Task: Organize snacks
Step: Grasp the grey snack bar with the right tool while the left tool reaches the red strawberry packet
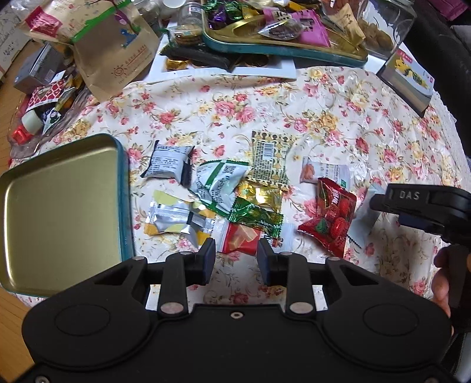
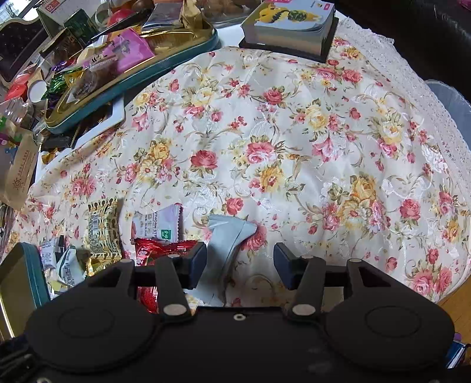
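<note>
Several wrapped snacks lie on the floral tablecloth [image 1: 265,117]: a grey packet [image 1: 167,162], a green-white packet [image 1: 219,184], a silver-yellow packet [image 1: 176,219], a gold patterned packet [image 1: 269,159], a green candy [image 1: 256,216], a red-orange packet [image 1: 240,240] and a red strawberry packet [image 1: 331,216]. An empty gold tin lid [image 1: 59,212] lies at the left. My left gripper [image 1: 236,260] is open just before the red-orange packet. My right gripper [image 2: 240,265] is open over a pale grey packet [image 2: 226,244], beside the strawberry packet [image 2: 164,249]; it also shows in the left wrist view [image 1: 424,203].
A teal tin tray [image 1: 279,41] full of sweets, a brown paper bag [image 1: 117,50], jars and boxes crowd the far side. A block of cards [image 2: 290,28] sits at the far right. The table edge [image 2: 453,297] lies at the right.
</note>
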